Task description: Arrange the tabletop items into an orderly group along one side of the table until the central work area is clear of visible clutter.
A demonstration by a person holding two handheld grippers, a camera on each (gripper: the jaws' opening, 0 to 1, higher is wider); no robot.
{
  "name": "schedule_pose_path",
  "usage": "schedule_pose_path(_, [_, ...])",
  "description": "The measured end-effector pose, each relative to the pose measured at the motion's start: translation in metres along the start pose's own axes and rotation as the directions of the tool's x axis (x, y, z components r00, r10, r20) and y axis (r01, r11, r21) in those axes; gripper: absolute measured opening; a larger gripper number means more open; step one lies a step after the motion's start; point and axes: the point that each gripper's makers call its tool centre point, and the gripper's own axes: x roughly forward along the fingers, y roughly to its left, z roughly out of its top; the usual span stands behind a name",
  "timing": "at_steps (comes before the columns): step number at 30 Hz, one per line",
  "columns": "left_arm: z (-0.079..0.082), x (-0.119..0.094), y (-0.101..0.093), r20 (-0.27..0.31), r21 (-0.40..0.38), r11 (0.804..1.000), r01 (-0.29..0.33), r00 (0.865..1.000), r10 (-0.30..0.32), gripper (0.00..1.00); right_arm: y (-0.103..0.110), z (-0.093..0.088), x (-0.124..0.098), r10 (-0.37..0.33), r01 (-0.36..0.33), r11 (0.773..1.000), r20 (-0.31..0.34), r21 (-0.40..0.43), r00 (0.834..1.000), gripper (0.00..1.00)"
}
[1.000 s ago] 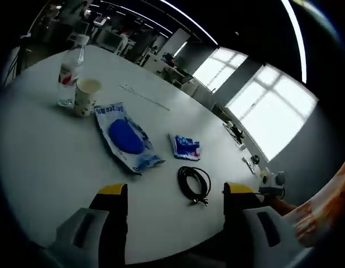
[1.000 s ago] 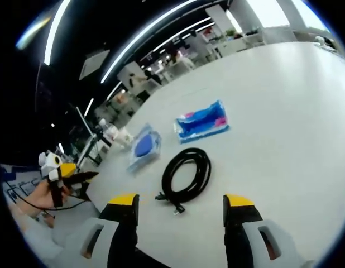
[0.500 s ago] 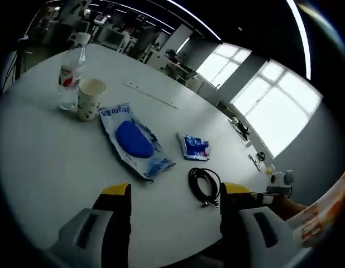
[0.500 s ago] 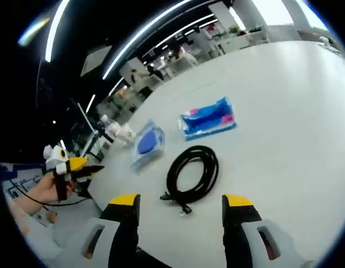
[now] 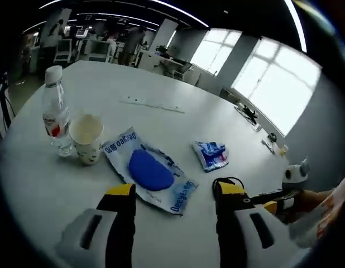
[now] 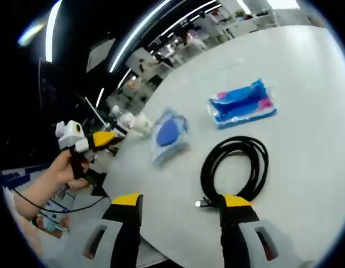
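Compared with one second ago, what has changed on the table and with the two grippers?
Both grippers came closer to the table; neither took hold of anything. The left gripper advanced toward the blue-pad packet. The right gripper closed in on the coiled black cable, its right jaw now at the coil's edge. The bottle, paper cup, small blue packet and cable kept their places.

Both held above the tabletop, jaws spread — left gripper (image 5: 171,192) and right gripper (image 6: 175,202).

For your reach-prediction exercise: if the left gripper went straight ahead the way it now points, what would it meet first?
Most likely the clear packet with the blue pad, which lies between the open jaws of the left gripper just ahead of them. Depth is uncertain in this fisheye view.
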Motion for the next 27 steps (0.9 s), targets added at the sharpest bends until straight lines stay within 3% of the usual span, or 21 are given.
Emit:
schedule_pose_path(4, [0.013, 0.015, 0.005, -0.005, 0.047, 0.999, -0.007, 1.000, 0.007, 0.57, 0.013, 0.007, 0.017, 0.032, -0.032, 0.999, -0.003, 0.041, 0.999, 0.55])
schedule_pose_path(9, [0.031, 0.037, 0.024, -0.018, 0.103, 0.992, -0.067, 0.997, 0.069, 0.56, 0.024, 0.009, 0.041, 0.052, -0.050, 0.997, -0.035, 0.058, 0.998, 0.55])
schedule_pose_path(14, [0.036, 0.055, 0.041, -0.097, 0.238, 0.967, -0.097, 0.988, 0.123, 0.56, 0.034, 0.011, 0.062, 0.065, -0.061, 0.996, -0.061, 0.058, 0.996, 0.54])
schedule_pose_path(18, [0.040, 0.072, 0.049, -0.113, 0.234, 0.968, -0.095, 0.986, 0.124, 0.55, 0.039, 0.011, 0.077, 0.075, -0.068, 0.994, -0.074, 0.090, 0.994, 0.51])
schedule_pose_path(22, [0.037, 0.087, 0.060, -0.170, 0.296, 0.950, -0.100, 0.973, 0.156, 0.55, 0.041, 0.009, 0.090, 0.077, -0.067, 0.992, -0.093, 0.104, 0.993, 0.48])
schedule_pose_path(27, [0.037, 0.102, 0.075, -0.213, 0.278, 0.951, -0.139, 0.956, 0.202, 0.55, 0.037, 0.008, 0.104, 0.070, -0.055, 0.989, -0.108, 0.139, 0.992, 0.47])
